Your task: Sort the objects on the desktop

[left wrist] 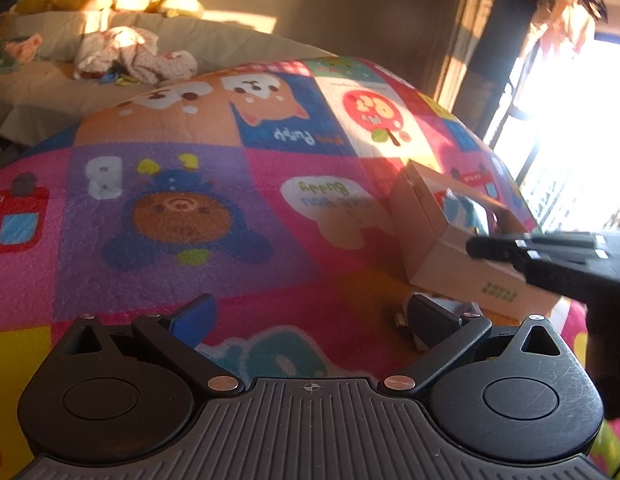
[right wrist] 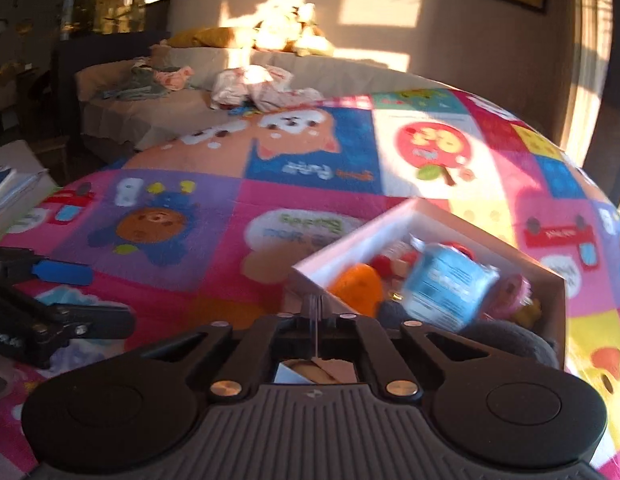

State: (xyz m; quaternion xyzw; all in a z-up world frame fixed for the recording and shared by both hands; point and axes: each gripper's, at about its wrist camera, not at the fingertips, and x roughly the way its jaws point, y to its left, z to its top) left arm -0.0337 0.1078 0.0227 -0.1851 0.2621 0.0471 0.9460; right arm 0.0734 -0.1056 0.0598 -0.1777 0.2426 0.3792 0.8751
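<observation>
A white cardboard box (right wrist: 334, 256) stands on the colourful cartoon mat (right wrist: 269, 196). It holds a light blue packet (right wrist: 450, 288), an orange toy (right wrist: 356, 290), a pink round thing (right wrist: 510, 292) and other small items. My right gripper (right wrist: 316, 304) is shut, its fingertips at the box's near corner, with nothing seen between them. In the left wrist view the box (left wrist: 442, 248) is at the right and the right gripper (left wrist: 506, 250) reaches over it. My left gripper (left wrist: 310, 320) is open and empty above the mat; a small dark object (left wrist: 402, 320) lies by its right finger.
A beige sofa (right wrist: 157, 108) with crumpled clothes (right wrist: 261, 88) and plush toys (right wrist: 289, 32) stands beyond the mat. A bright window (left wrist: 570, 120) is at the right. Books or papers (right wrist: 9, 192) lie at the far left.
</observation>
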